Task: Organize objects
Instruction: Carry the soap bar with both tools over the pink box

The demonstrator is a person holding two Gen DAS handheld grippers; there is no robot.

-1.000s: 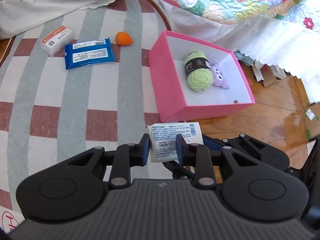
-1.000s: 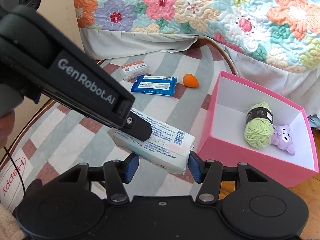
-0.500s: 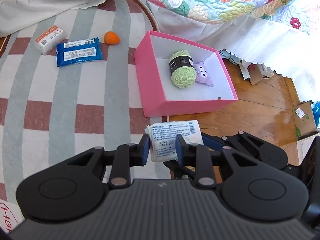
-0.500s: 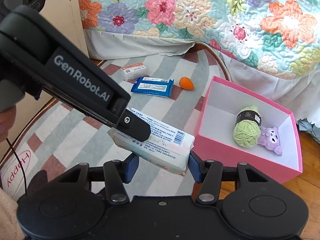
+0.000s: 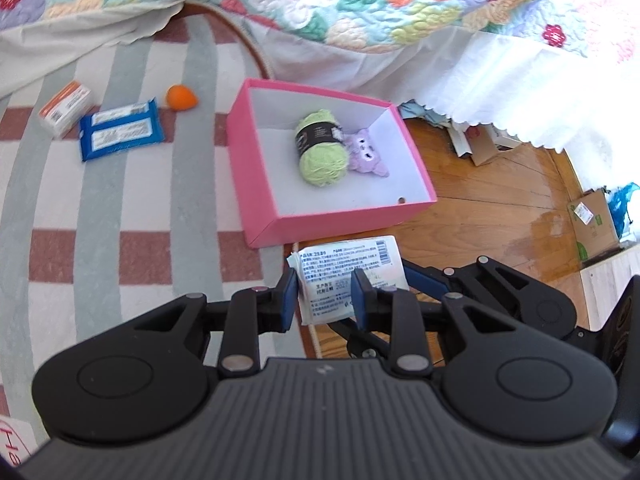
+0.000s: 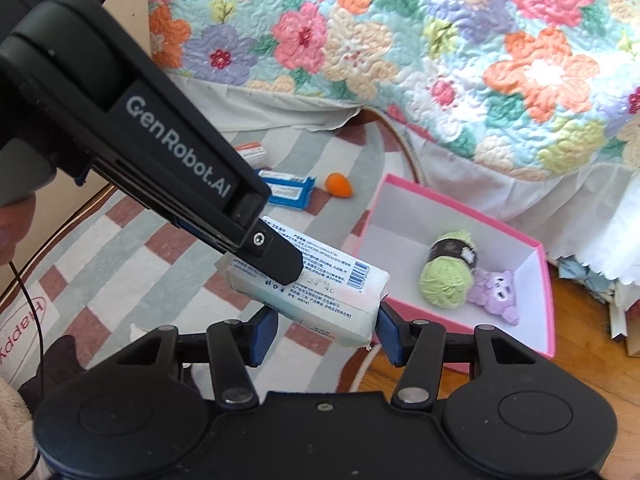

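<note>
Carrying a white tissue pack [image 6: 320,296] between two handheld grippers, low in the frame and just short of the pink box [image 5: 256,184] at centre. Left gripper [image 5: 325,296] pinching one end of the pack with narrow jaws; right gripper [image 6: 325,330] clamping its sides with wider jaws, apparently sharing the soft load so that it stays level. Already sitting in the box: green yarn [image 5: 320,152] touching a purple plush toy [image 5: 366,154]. Waiting on the striped rug [image 5: 100,208] at upper left: blue packet [image 5: 120,130], orange-and-white box [image 5: 64,108], orange egg-shaped thing [image 5: 181,97].
</note>
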